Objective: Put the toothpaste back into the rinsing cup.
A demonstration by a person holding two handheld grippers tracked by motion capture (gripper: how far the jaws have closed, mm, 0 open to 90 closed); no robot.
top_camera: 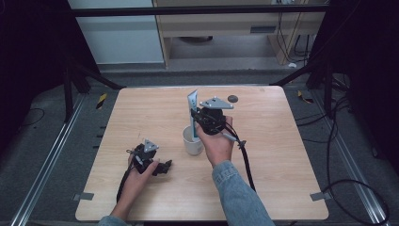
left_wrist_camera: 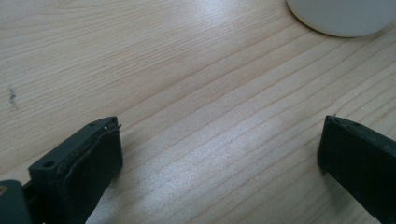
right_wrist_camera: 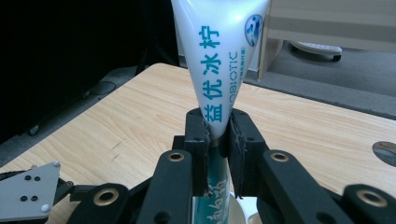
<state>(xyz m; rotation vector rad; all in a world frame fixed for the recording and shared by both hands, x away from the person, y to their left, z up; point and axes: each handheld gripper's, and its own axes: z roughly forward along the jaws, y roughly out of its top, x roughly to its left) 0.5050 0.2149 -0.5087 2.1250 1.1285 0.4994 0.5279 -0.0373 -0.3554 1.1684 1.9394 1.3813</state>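
Note:
A white toothpaste tube [top_camera: 192,113] with blue lettering stands upright in a white cup [top_camera: 192,144] near the table's middle. My right gripper [top_camera: 199,123] is shut on the tube. In the right gripper view its two black pads pinch the tube [right_wrist_camera: 219,70] flat at its lower part, with the gripper [right_wrist_camera: 218,133] over the cup's rim [right_wrist_camera: 245,212]. My left gripper [top_camera: 162,166] rests low on the table at the front left, and in the left gripper view its jaws stand wide apart [left_wrist_camera: 219,154] over bare wood, with the cup's base [left_wrist_camera: 343,16] ahead.
The wooden table [top_camera: 282,141] has a small dark round disc [top_camera: 232,99] near its far edge. A black cable [top_camera: 244,160] trails from the right gripper across the table. Dark frame bars and floor cables surround the table.

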